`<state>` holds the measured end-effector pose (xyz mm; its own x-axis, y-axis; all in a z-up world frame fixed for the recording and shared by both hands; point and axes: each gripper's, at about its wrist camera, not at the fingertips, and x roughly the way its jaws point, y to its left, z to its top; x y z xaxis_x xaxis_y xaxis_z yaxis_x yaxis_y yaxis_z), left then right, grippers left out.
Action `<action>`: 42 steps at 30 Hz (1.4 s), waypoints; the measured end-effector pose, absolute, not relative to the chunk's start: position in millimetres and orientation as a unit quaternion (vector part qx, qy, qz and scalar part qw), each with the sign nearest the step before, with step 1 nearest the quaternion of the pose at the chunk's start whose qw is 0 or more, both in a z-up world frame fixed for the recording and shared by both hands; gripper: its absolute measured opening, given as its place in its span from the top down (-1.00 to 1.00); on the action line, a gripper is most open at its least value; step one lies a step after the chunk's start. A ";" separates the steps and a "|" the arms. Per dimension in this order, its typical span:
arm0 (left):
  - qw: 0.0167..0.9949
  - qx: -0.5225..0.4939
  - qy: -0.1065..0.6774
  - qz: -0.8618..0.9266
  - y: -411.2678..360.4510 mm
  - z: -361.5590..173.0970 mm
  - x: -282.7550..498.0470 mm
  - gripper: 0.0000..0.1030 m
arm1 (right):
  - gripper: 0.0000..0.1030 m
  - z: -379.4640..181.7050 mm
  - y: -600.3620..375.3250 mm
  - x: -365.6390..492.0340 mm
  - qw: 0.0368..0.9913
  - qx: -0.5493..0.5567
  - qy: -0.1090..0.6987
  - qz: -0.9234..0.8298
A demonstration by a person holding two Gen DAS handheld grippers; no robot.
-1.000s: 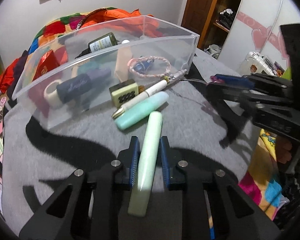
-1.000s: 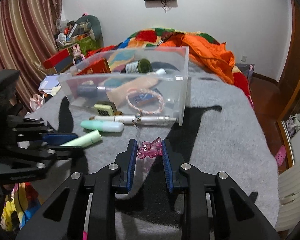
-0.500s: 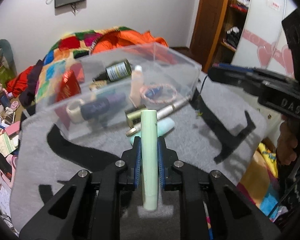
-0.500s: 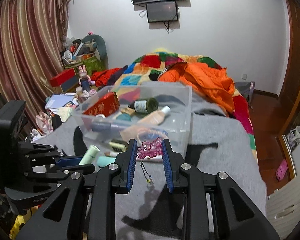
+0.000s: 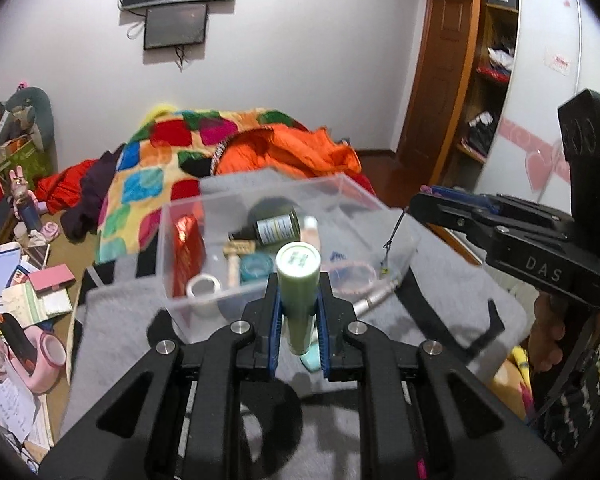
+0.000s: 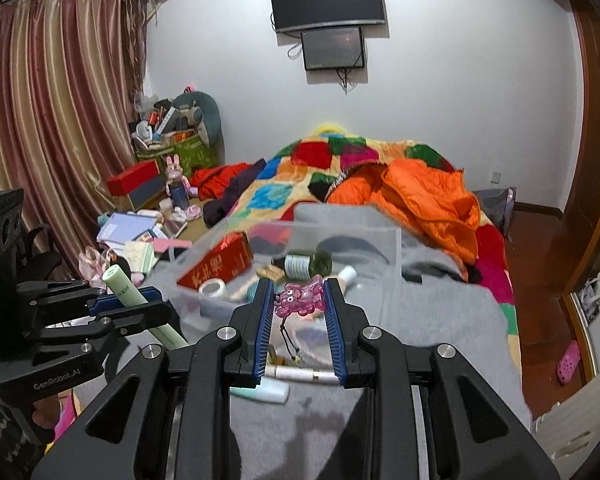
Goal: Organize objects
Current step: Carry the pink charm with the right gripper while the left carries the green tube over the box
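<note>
A green tube (image 5: 298, 280) is clamped by the left gripper (image 5: 298, 312), a pink charm (image 6: 300, 300) by the right gripper (image 6: 298, 308); both are held near the clear bin (image 5: 204, 220).

bright room, hard shadows, fisheye-warped edges

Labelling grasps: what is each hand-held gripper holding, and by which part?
Left hand-held gripper: pale green tube, clamped mid-length. Right hand-held gripper: pink charm, pinched across its body, cord dangling.
</note>
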<state>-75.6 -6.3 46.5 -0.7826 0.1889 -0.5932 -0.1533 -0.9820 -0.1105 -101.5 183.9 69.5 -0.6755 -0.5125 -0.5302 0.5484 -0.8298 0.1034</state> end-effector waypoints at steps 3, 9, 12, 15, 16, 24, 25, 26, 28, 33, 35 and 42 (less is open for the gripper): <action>0.086 -0.304 -0.034 0.948 -10.5 55.5 -79.2 0.72 | 0.56 77.9 180.8 -103.8 0.292 0.268 0.028 -0.918; 0.078 -0.283 -0.042 0.955 -16.4 70.4 -91.3 0.72 | 0.56 89.8 174.4 -115.6 0.285 0.252 0.018 -0.925; 0.069 -0.275 -0.040 0.958 -18.4 75.0 -98.6 0.72 | 0.56 92.1 172.6 -123.9 0.277 0.247 0.013 -0.929; 0.056 -0.272 -0.038 0.960 -20.9 75.7 -107.8 0.72 | 0.56 90.4 170.1 -133.8 0.269 0.251 0.011 -0.930; 0.050 -0.272 -0.037 0.960 -22.0 74.8 -111.5 0.72 | 0.56 88.6 169.3 -137.0 0.267 0.254 0.011 -0.930; 0.016 -0.302 -0.035 0.952 -25.2 48.8 -143.0 0.72 | 0.56 55.4 156.0 -158.5 0.275 0.300 0.021 -0.913; 0.015 -0.307 -0.035 0.951 -24.3 45.2 -145.9 0.72 | 0.56 51.1 155.4 -160.5 0.276 0.305 0.022 -0.911; 0.014 -0.312 -0.034 0.949 -23.4 41.6 -148.6 0.72 | 0.56 46.2 154.3 -163.1 0.277 0.312 0.024 -0.908; 0.011 -0.320 -0.031 0.947 -21.2 34.3 -153.3 0.72 | 0.56 38.1 154.1 -166.8 0.276 0.322 0.025 -0.905; 0.007 -0.336 -0.018 0.942 -11.6 20.0 -163.2 0.72 | 0.56 21.8 154.6 -177.3 0.273 0.345 0.025 -0.898; 0.007 -0.340 -0.014 0.940 -8.6 15.6 -166.2 0.72 | 0.56 16.7 155.8 -181.3 0.271 0.351 0.026 -0.896; 0.024 -0.359 -0.015 0.933 0.8 3.5 -171.5 0.71 | 0.55 8.6 156.1 -184.3 0.257 0.359 0.039 -0.896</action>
<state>-171.5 0.8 3.5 -0.7409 0.0559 -0.6692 -0.0346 -0.9984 -0.0451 -184.3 156.1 8.6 -0.6103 -0.4331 -0.6633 0.4890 -0.8647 0.1147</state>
